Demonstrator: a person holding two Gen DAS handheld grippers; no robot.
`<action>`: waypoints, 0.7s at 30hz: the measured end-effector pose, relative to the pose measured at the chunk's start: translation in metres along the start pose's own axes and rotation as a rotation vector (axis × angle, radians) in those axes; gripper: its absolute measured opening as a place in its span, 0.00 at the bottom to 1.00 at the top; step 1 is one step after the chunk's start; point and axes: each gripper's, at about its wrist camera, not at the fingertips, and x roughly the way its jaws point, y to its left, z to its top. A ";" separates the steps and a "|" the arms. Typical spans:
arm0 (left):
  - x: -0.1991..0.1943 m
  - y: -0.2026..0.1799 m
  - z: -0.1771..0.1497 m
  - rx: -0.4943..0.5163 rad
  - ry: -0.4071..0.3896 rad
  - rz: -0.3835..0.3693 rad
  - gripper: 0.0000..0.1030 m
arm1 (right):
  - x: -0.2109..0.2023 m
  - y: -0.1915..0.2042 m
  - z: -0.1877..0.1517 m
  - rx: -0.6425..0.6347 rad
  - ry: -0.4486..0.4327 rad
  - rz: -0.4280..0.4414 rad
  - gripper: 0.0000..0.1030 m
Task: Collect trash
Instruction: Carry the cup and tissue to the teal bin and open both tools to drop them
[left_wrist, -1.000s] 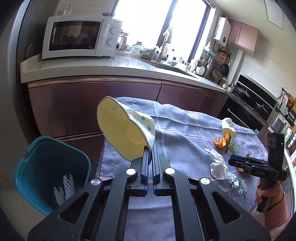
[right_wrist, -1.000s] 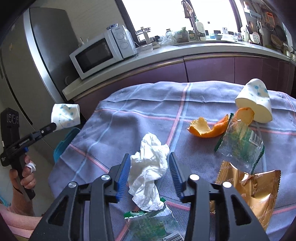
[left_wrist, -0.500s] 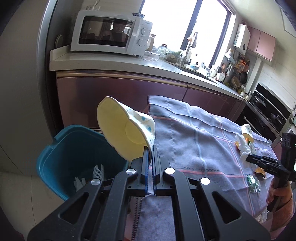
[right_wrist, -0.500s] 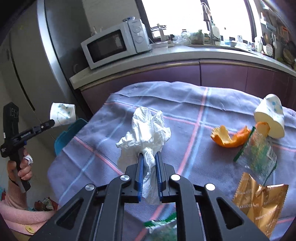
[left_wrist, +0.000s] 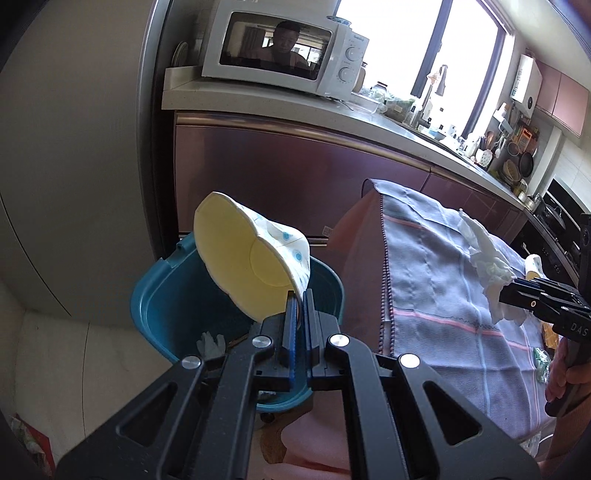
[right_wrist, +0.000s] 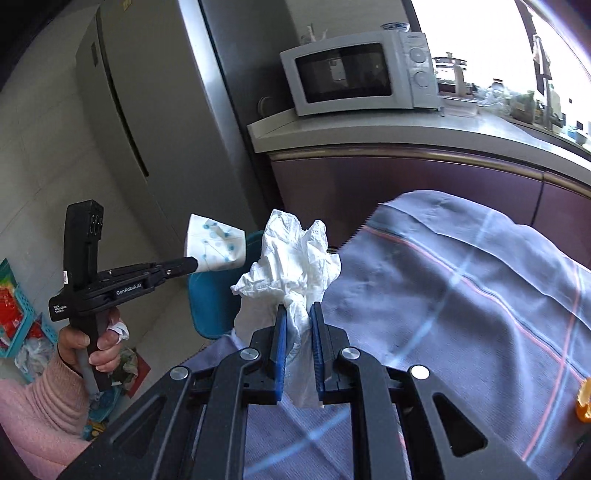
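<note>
My left gripper (left_wrist: 300, 295) is shut on the rim of a crushed paper cup (left_wrist: 251, 262), white with blue dots and a yellow inside, held above the blue trash bin (left_wrist: 162, 295) on the floor. The cup (right_wrist: 216, 249) and the bin (right_wrist: 210, 302) also show in the right wrist view. My right gripper (right_wrist: 298, 314) is shut on a crumpled white tissue (right_wrist: 295, 254), lifted above the left end of the cloth-covered table (right_wrist: 461, 295). The tissue (left_wrist: 487, 258) also shows in the left wrist view.
The bin holds some white scraps (left_wrist: 210, 341). An orange peel piece (right_wrist: 583, 400) lies at the table's right. Purple cabinets (left_wrist: 295, 173) and a counter with a microwave (left_wrist: 284, 48) stand behind. A grey fridge (right_wrist: 147, 110) stands at the left.
My left gripper has carried the cup leftward off the table to above the bin. My right gripper has closed on the tissue, lifted it and moved left toward the table's end.
</note>
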 end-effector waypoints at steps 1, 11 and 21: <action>0.002 0.002 -0.001 -0.001 0.005 0.006 0.03 | 0.008 0.005 0.004 -0.008 0.010 0.014 0.11; 0.034 0.015 -0.006 -0.016 0.065 0.048 0.03 | 0.089 0.035 0.031 -0.049 0.130 0.067 0.11; 0.069 0.033 -0.010 -0.037 0.121 0.079 0.04 | 0.151 0.038 0.039 -0.029 0.244 0.042 0.13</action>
